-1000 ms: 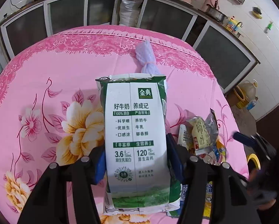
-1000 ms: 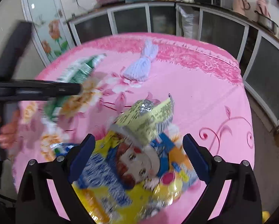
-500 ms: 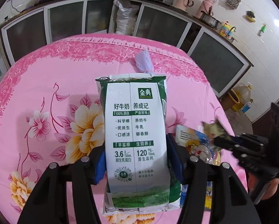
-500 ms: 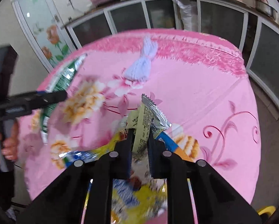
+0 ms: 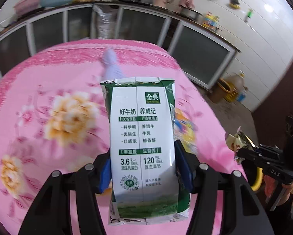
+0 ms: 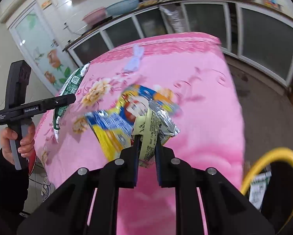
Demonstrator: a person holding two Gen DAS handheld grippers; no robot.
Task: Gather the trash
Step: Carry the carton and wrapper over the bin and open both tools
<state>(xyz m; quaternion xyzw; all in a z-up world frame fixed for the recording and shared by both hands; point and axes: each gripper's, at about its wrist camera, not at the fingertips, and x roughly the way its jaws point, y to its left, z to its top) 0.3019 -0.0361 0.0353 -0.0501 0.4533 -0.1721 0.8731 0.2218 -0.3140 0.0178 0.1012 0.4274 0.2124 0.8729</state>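
So my left claw (image 5: 143, 168) has its blue pads squeezed onto both sides of a flattened white-and-green milk carton with Chinese print (image 5: 142, 148), jaws roughly half apart because the carton fills the gap, and the carton sticks straight up ahead of the fingers, lifted off the pink flowered tablecloth (image 5: 48, 78) below it. Past the carton's top edge, further out from that claw, there's a small pale lilac knotted plastic bag (image 5: 111, 64) lying on the cloth. My right claw (image 6: 146, 148) has just snapped nearly closed, and it's pinching a crumpled pale yellow and silver foil snack wrapper (image 6: 152, 125) between its pads, the wrapper fanning out above the fingertips. Right behind that wrapper, just beyond the tips, a shiny yellow and blue snack packet with a cartoon face (image 6: 115, 125) lies on the cloth, pretty blurry. Off to the lower right of the right claw, below the table edge, I can see the rim of a yellow bin (image 6: 273, 156) with something white with green print inside it. From that same view my left hand (image 6: 17, 139) is out to the left gripping its handle, carton poking up.
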